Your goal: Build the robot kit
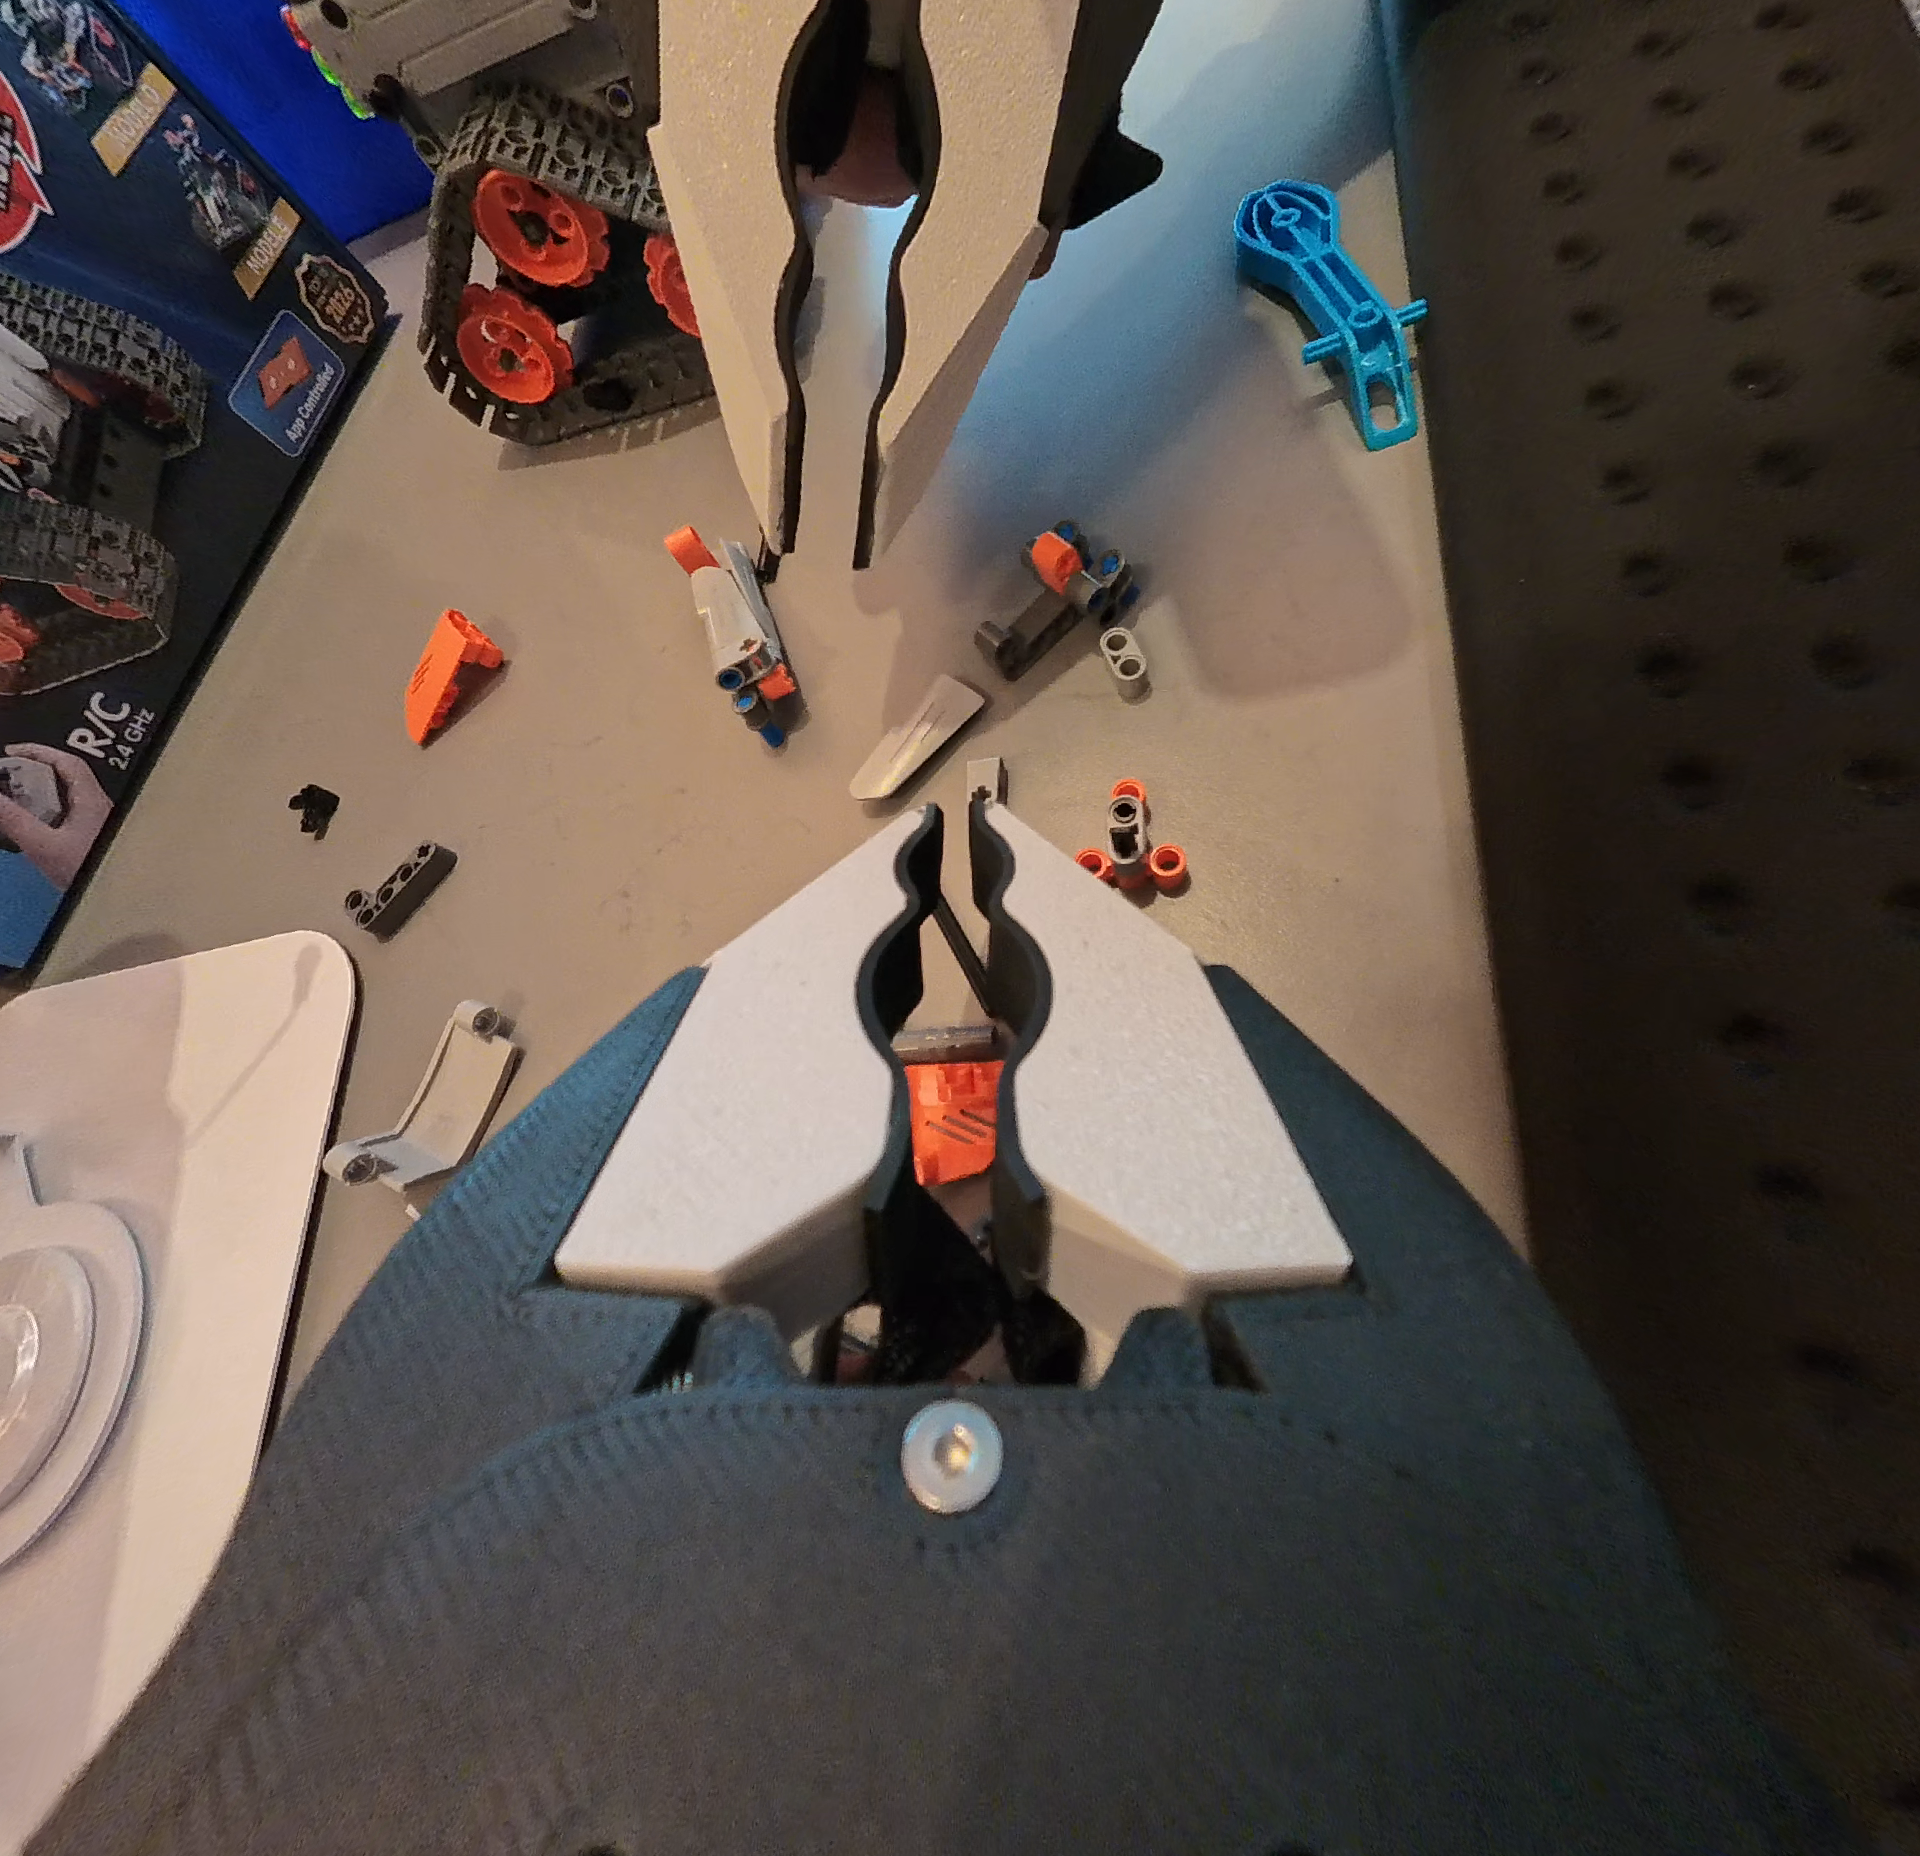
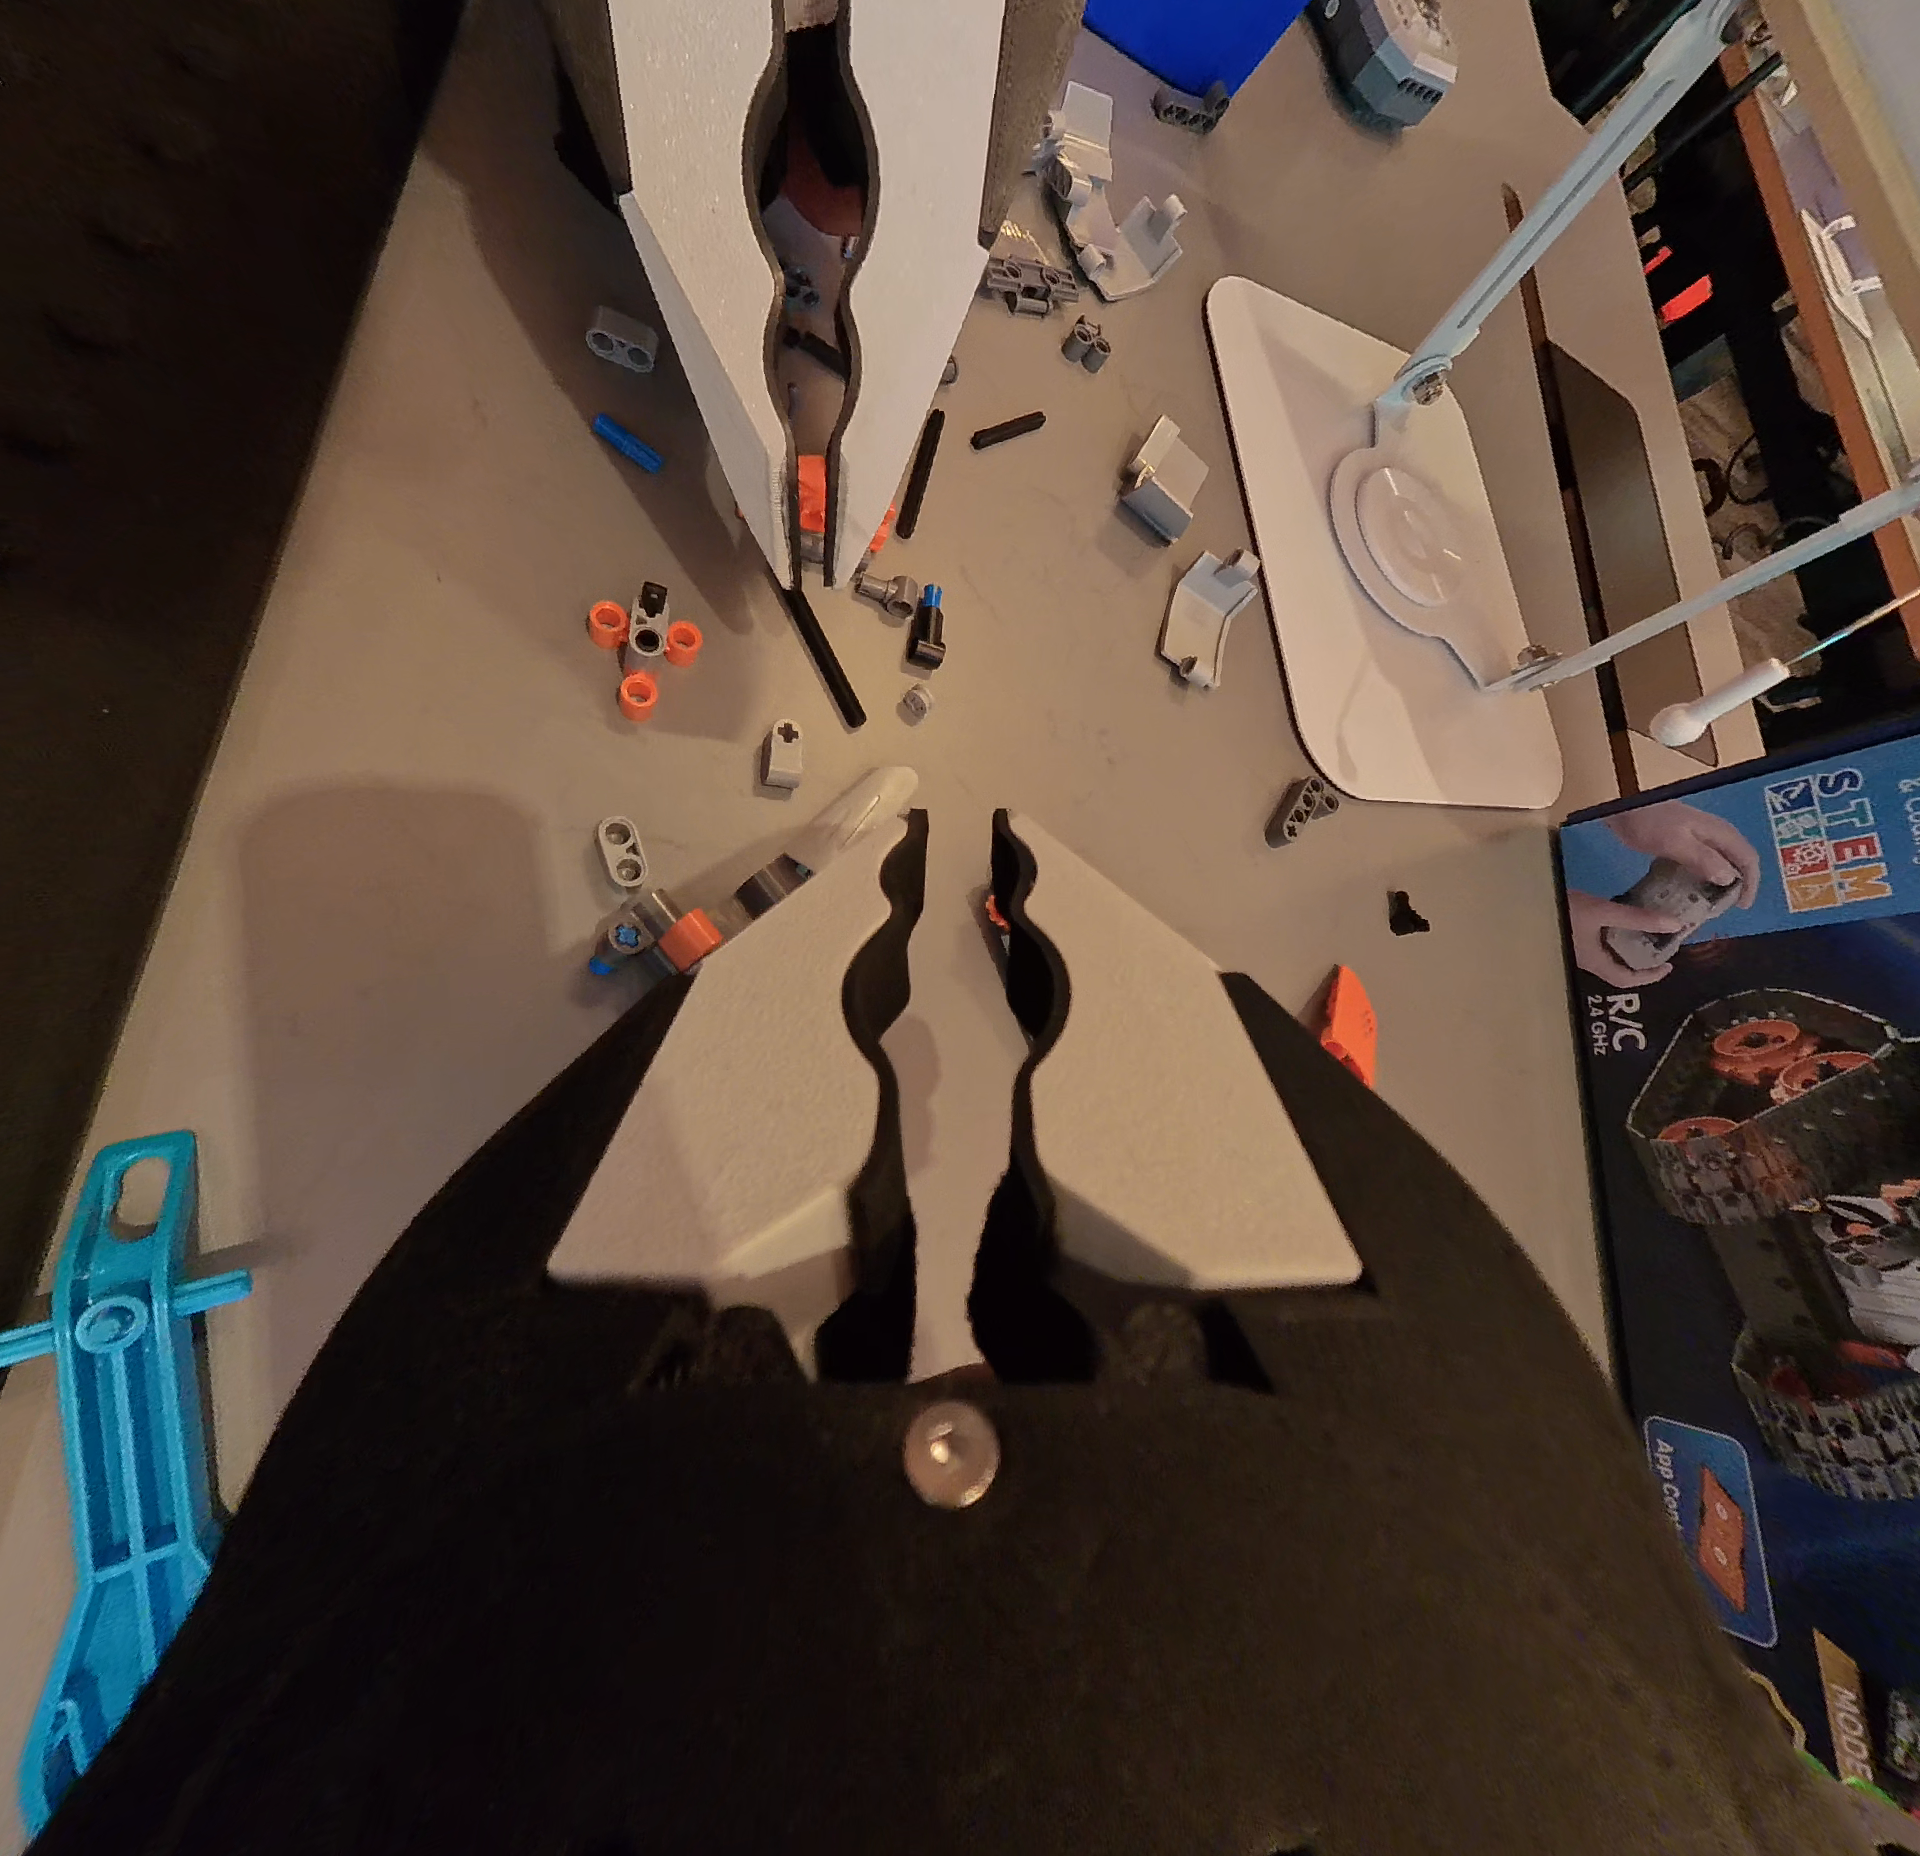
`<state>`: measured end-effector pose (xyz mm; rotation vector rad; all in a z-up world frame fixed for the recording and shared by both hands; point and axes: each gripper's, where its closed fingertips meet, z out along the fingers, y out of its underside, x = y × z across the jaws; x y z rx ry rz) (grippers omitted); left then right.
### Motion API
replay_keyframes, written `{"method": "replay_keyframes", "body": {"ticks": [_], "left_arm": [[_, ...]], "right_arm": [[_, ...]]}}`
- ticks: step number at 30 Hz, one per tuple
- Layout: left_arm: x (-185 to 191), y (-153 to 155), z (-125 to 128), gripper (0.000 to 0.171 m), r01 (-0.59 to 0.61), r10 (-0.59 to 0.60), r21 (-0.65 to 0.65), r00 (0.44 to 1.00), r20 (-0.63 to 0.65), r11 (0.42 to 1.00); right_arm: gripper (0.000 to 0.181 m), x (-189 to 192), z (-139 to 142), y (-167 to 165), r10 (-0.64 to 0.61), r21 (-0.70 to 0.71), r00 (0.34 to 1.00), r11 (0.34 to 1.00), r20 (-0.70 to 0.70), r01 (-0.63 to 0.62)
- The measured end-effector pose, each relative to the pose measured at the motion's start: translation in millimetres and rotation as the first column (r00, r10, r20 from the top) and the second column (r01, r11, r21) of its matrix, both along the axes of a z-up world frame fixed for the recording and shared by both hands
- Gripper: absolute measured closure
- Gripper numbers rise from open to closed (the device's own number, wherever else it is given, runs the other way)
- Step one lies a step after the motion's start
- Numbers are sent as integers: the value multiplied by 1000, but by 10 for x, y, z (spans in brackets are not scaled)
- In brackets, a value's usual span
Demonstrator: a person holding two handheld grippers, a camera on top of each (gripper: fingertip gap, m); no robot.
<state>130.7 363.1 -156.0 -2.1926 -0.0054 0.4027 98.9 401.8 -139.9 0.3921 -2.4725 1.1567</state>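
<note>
Grey tabletop (image 1: 582, 726), strewn with small building-toy parts beside a tracked toy vehicle (image 1: 540, 279). Left gripper (image 1: 954, 819): jaws clenched on an orange piece (image 1: 951, 1120) and black axle. Right gripper (image 2: 958, 819): jaws parted, empty, above a grey-orange assembly (image 2: 686, 933). Could lose the orange piece through a shallow, off-centre pinch; could scatter nearby loose parts.

The orange ribbed plastic piece (image 1: 951, 1120) shows only partly between the left gripper's (image 1: 954, 819) fingers. The grey tracked vehicle with orange wheels (image 1: 540, 279) is cut by the frame's top edge and partly hidden by the right gripper (image 1: 821, 554).
</note>
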Motion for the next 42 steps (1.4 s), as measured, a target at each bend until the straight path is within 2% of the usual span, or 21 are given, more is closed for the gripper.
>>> {"method": "replay_keyframes", "body": {"ticks": [20,42], "left_arm": [[-58,-30,27,168,-12,12,10,1000,-14,1000],[-301,-209,148,168,-107,109,32,991,-78,994]], "right_arm": [[171,10,64,-46,1,-12,1000,1000,-18,-1],[171,-55,160,-47,-30,-44,999,999,-21,29]]}}
